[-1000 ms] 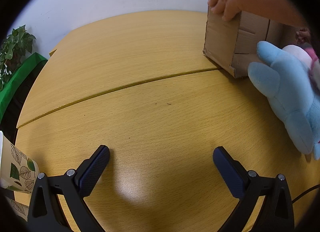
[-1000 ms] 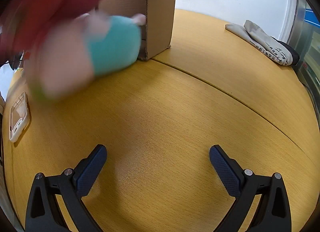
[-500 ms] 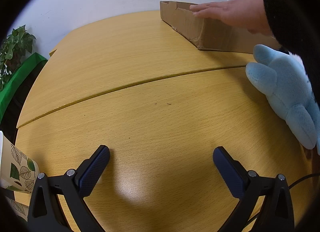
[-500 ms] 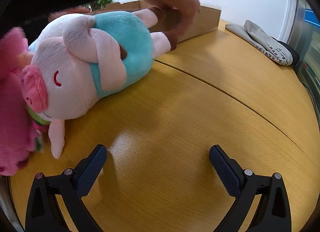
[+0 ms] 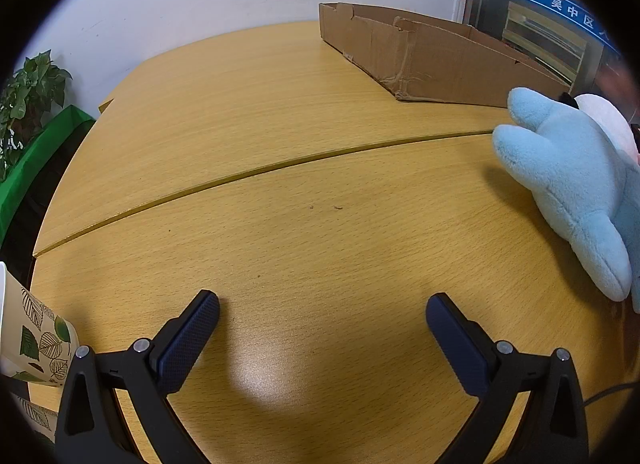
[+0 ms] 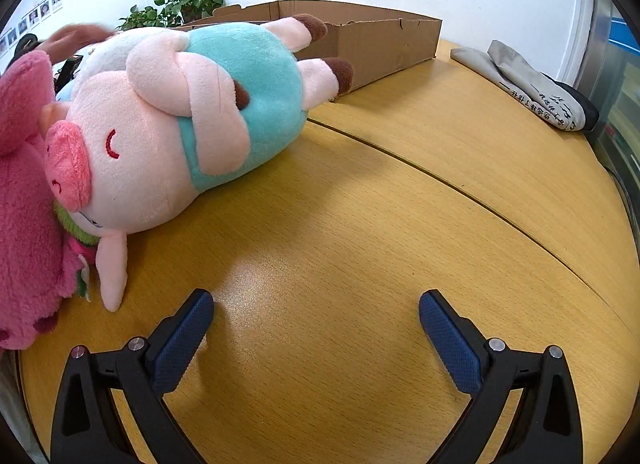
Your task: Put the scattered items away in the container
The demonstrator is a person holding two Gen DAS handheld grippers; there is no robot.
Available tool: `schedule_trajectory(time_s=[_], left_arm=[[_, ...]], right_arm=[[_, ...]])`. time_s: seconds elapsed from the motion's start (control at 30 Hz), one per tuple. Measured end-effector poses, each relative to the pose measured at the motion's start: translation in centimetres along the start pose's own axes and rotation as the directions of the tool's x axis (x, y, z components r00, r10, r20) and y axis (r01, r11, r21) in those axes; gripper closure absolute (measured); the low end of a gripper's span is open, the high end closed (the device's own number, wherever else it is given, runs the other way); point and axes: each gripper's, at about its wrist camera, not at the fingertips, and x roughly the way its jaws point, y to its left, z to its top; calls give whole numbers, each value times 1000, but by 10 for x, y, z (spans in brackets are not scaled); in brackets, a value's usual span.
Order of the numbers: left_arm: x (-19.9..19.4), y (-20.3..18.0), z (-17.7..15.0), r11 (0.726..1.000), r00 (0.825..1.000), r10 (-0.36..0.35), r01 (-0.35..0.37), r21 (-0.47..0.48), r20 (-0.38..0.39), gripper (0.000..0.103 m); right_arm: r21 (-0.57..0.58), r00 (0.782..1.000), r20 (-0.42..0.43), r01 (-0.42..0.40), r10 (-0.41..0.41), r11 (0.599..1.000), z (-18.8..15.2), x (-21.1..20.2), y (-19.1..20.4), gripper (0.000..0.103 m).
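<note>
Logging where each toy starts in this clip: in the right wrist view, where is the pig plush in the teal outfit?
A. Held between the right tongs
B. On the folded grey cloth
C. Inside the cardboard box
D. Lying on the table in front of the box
D: the pig plush lies on its side on the wooden table, its feet toward the cardboard box; the open right tongs hold nothing.

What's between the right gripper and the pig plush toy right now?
Only bare wooden tabletop, as the right wrist view shows. The open right gripper has nothing between it and the pig plush, which lies on its side.
</note>
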Motion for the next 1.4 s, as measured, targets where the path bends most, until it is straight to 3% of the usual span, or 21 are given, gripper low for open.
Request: schedule_trajectory(time_s=[1.03,1.23,1.4], left_arm=[[-1,-3,-1,1000,1000,1,-1,-2,0,0],[-1,-2,-1,1000,1000,0,0,-2,0,0],[0,-4,1,1000,1000,7,-7,-12,0,0]], right_arm=[[1,1000,0,0,0,1000,1,1,0,0],[100,998,-6,71,-70,992,6,4,4,0],[229,985,-25,171,-170,958,9,6,15,0]])
